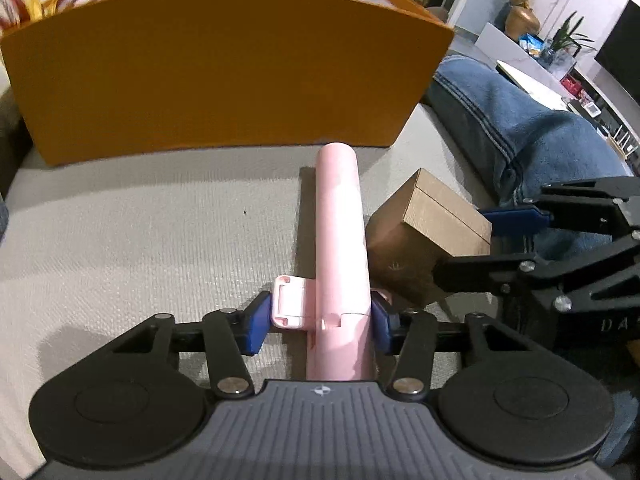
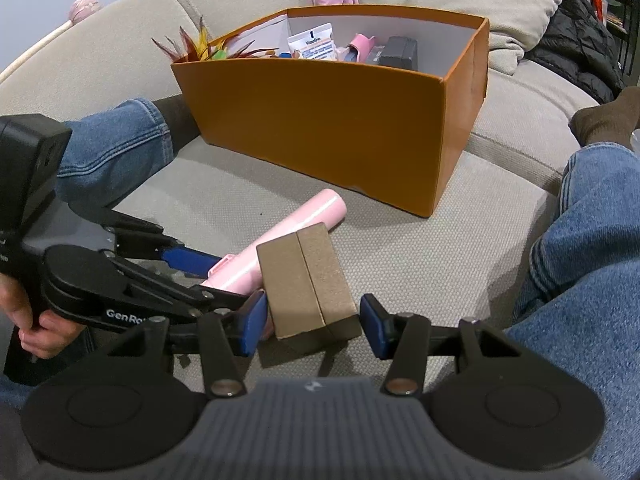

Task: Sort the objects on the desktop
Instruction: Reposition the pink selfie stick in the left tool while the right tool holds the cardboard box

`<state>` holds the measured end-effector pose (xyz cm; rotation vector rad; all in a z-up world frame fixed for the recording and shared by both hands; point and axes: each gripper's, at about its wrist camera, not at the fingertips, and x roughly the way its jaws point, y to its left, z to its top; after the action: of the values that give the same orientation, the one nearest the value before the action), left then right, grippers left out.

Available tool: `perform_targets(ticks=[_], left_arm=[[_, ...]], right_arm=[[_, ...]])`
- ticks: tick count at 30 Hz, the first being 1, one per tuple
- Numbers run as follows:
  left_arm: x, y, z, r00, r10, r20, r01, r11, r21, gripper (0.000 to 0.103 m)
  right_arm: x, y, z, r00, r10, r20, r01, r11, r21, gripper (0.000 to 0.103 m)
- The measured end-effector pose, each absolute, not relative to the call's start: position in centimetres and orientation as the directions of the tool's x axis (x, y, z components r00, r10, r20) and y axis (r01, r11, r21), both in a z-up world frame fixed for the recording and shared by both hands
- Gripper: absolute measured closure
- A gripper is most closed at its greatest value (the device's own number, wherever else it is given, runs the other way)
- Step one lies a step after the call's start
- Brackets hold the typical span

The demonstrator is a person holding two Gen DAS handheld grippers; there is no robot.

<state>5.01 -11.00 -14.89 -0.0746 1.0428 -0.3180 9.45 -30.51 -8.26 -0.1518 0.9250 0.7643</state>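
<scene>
Left hand-held gripper (image 1: 318, 320): lower centre, pads flanking pink tube (image 1: 340, 240), left pad at its clip, not yet clamped.
Right hand-held gripper (image 2: 313, 320): spread beside brown box (image 2: 308, 280).
Orange bin (image 2: 320, 120): upper centre.
Advice: squeeze squarely, lift clear over rim.

The left tool (image 1: 320, 320) points steeply downward, its blue pads (image 1: 255, 326) standing either side of a pink tube, close against it. A hand (image 2: 30, 320) grips its handle from below. The right tool (image 2: 314, 326) also angles downward, jaws apart, with a gap at the right-hand pad. Jeans-clad legs (image 2: 580, 240) flank both tools.
</scene>
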Motion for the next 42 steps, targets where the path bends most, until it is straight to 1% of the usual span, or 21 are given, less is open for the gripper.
perform_targets(ticks=[3, 6, 9, 11, 13, 20, 23, 29, 32, 34, 36, 37, 39, 41, 42], left_arm=[[4.4, -11.3, -14.5, 0.490, -0.267, -0.830, 0.240, 0.956, -0.166, 0.046], [3.2, -12.6, -13.7, 0.549, -0.178, -0.817, 0.303, 0.953, -0.005, 0.045], [1.6, -14.9, -13.5, 0.609, -0.105, -0.786, 0.394, 0.901, 0.185, 0.044], [0.8, -15.9, -13.7, 0.627, -0.092, -0.773, 0.431, 0.868, 0.247, 0.044], [0.7, -16.0, -13.8, 0.632, -0.077, -0.771, 0.429, 0.863, 0.266, 0.044], [1.7, -14.5, -12.6, 0.585, -0.190, -0.789, 0.409, 0.908, 0.085, 0.042], [2.2, -13.3, -12.5, 0.548, -0.248, -0.799, 0.375, 0.927, -0.030, 0.043], [3.2, -10.5, -12.0, 0.526, -0.380, -0.761, 0.302, 0.920, -0.251, 0.048], [3.5, -10.2, -12.3, 0.521, -0.393, -0.758, 0.284, 0.917, -0.280, 0.049], [3.6, -10.2, -12.4, 0.522, -0.409, -0.748, 0.268, 0.912, -0.312, 0.053], [3.5, -9.8, -12.2, 0.522, -0.447, -0.726, 0.238, 0.894, -0.379, 0.068], [3.7, -9.6, -12.2, 0.515, -0.466, -0.719, 0.236, 0.884, -0.404, 0.071], [3.9, -10.0, -12.5, 0.502, -0.472, -0.725, 0.241, 0.881, -0.407, 0.072], [3.9, -10.7, -12.5, 0.510, -0.463, -0.724, 0.264, 0.886, -0.381, 0.072], [4.2, -10.9, -12.6, 0.499, -0.476, -0.724, 0.267, 0.879, -0.394, 0.073]], right_arm=[[9.6, -31.2, -7.9, 0.357, 0.521, -0.775, -0.612, 0.758, 0.227, 0.051], [9.2, -31.4, -7.9, 0.333, 0.513, -0.791, -0.603, 0.761, 0.240, 0.051], [8.3, -30.6, -8.2, 0.336, 0.486, -0.807, -0.630, 0.753, 0.191, 0.051], [8.0, -30.1, -8.3, 0.347, 0.470, -0.812, -0.642, 0.750, 0.159, 0.051], [8.0, -30.0, -8.5, 0.346, 0.474, -0.810, -0.647, 0.746, 0.160, 0.050], [8.3, -30.3, -9.1, 0.337, 0.480, -0.810, -0.637, 0.750, 0.180, 0.050], [8.6, -30.6, -9.3, 0.330, 0.490, -0.807, -0.627, 0.752, 0.200, 0.050], [8.6, -30.5, -9.5, 0.329, 0.486, -0.810, -0.622, 0.757, 0.201, 0.051], [8.6, -30.5, -9.5, 0.329, 0.486, -0.810, -0.620, 0.758, 0.203, 0.051], [8.6, -30.7, -9.5, 0.326, 0.489, -0.809, -0.612, 0.762, 0.213, 0.051], [8.9, -31.2, -9.5, 0.319, 0.487, -0.813, -0.593, 0.772, 0.230, 0.051], [9.0, -31.4, -9.4, 0.315, 0.483, -0.817, -0.579, 0.780, 0.238, 0.051], [8.9, -31.6, -9.3, 0.306, 0.485, -0.819, -0.565, 0.785, 0.254, 0.052], [8.6, -31.3, -9.3, 0.305, 0.475, -0.825, -0.573, 0.784, 0.240, 0.052], [8.4, -31.2, -9.3, 0.306, 0.470, -0.828, -0.578, 0.783, 0.230, 0.052]])
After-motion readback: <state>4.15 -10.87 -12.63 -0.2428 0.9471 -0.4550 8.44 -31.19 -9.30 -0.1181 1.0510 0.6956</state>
